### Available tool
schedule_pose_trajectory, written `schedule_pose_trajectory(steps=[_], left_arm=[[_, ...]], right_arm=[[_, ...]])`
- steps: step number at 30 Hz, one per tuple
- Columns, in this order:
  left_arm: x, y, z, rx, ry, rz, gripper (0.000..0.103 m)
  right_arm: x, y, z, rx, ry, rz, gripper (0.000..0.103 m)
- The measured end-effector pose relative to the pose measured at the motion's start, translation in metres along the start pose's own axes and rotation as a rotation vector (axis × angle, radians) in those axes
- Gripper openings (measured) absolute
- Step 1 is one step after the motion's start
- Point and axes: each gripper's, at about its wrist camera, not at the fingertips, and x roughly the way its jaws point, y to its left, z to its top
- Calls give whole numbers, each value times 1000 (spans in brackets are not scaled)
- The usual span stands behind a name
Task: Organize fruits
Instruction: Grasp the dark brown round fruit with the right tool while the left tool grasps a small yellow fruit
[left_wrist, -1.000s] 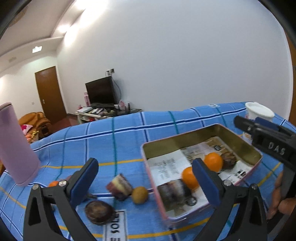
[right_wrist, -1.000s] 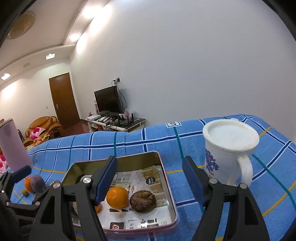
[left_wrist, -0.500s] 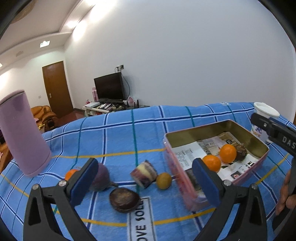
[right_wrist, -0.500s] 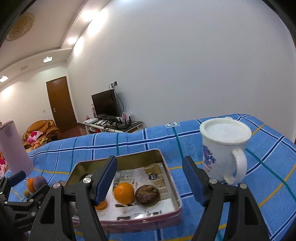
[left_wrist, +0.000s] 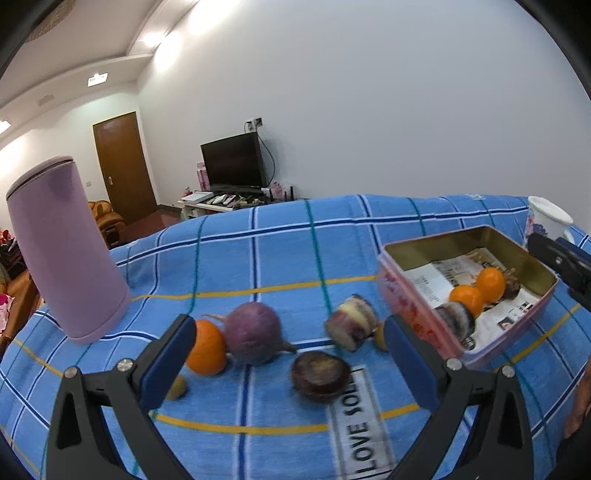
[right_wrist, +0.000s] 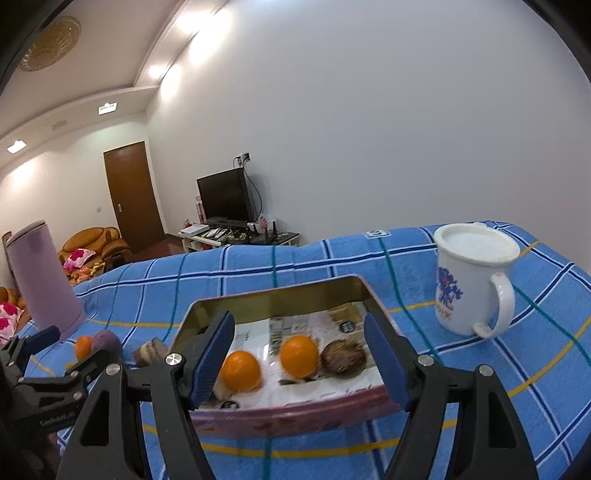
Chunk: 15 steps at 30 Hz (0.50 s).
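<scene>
left gripper: jaws apart, nothing between the pads, positioned over loose fruit on the blue checked cloth. loose items: orange, purple round fruit, dark brown fruit, cut purple piece. right gripper: jaws apart, empty, above the tin tray, which contains two oranges and a brown fruit. white mug stands right of the tray.
</scene>
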Motion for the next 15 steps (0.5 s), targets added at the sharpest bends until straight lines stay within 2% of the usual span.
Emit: schedule_pose_trajectory(steps=[5, 15], left_arm=[[3, 22, -3, 2, 21, 16, 103], [20, 87, -10, -71, 89, 68, 103]], right_arm=[[-8, 23, -7, -56, 5, 12, 74], [-7, 77, -20, -164, 68, 64, 74]])
